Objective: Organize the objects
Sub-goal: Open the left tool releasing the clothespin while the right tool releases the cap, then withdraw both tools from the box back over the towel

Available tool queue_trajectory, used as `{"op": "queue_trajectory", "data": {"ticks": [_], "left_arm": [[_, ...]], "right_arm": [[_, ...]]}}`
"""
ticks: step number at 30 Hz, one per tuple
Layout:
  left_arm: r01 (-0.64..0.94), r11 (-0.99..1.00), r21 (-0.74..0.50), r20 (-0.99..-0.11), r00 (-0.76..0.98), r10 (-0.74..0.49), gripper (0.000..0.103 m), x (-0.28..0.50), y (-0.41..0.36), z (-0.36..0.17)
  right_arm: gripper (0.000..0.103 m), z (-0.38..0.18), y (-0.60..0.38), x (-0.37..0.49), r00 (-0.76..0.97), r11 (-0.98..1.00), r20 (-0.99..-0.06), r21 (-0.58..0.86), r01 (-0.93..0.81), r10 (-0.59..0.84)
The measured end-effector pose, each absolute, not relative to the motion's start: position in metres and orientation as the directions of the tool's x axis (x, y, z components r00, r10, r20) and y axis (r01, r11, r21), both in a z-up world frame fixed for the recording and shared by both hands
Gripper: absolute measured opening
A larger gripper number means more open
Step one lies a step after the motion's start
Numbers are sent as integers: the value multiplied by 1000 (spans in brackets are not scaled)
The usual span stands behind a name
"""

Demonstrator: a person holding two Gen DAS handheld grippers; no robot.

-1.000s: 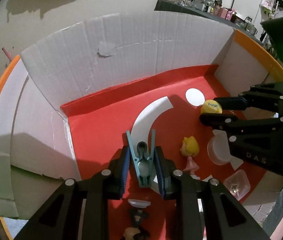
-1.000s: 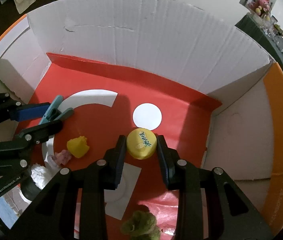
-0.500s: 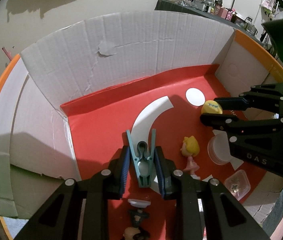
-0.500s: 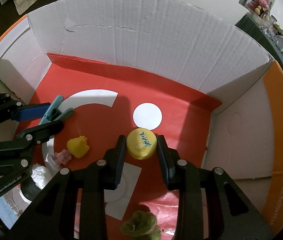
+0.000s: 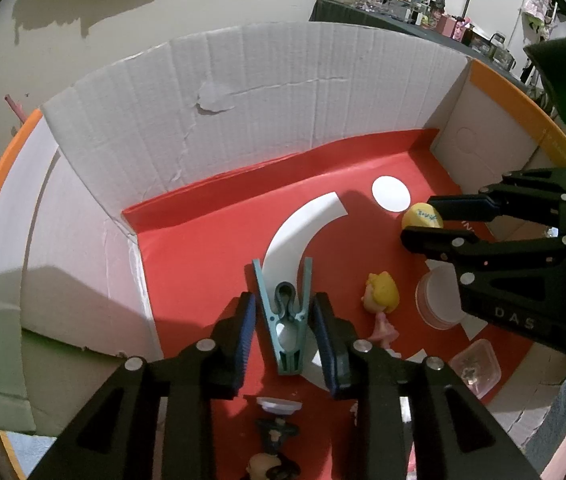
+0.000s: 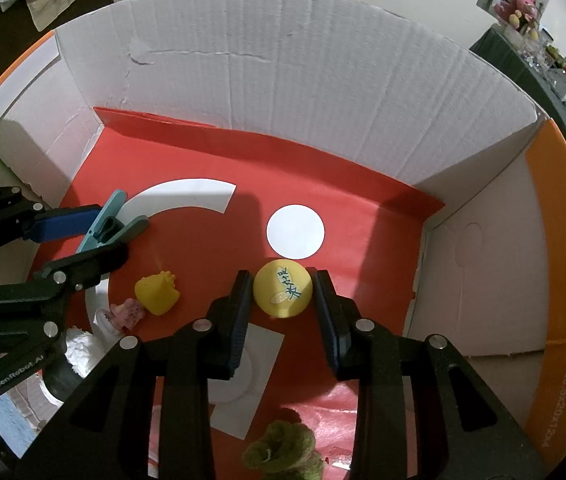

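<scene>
Left tongs [image 5: 286,334] are opening since the earlier frame; teal clip [image 5: 287,320] lies between them, apparently released. Right tongs [image 6: 282,295] grip the yellow ball [image 6: 282,289].

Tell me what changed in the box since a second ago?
Almost nothing. The left tool is opening a little around the teal plastic clothespin, which lies between its pads. The right tool stays shut on the round yellow cap with green writing. Neither hand moved, and the yellow-haired doll kept its place.
</scene>
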State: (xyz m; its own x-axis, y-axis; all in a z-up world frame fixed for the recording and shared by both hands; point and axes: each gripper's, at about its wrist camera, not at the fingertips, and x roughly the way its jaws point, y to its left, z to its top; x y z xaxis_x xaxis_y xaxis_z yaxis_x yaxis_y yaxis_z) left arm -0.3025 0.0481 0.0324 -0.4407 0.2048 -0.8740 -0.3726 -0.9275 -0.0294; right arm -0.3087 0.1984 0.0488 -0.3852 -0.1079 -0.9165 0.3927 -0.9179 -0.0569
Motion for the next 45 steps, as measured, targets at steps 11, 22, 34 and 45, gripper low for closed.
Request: {"op": "queue_trajectory", "data": {"ticks": [11, 22, 34, 45], "left_arm": [[-367, -929, -40, -866, -451, 216, 36, -301, 43, 37], [-365, -929, -57, -828, -503, 248, 44, -277, 35, 64], [-346, -934, -87, -778, -562, 280, 52, -237, 38, 90], [-320, -945, -65, -680, -679, 277, 73, -168, 29, 122]], "right_arm": [[30, 53, 206, -307, -389, -921, -915, -59, 385, -104], [30, 74, 209, -294, -452, -923, -886, -79, 377, -109], [31, 115, 181, -277, -520, -918, -836, -50, 393, -177], [65, 137, 184, -193, -630, -915, -748, -79, 395, -208]]}}
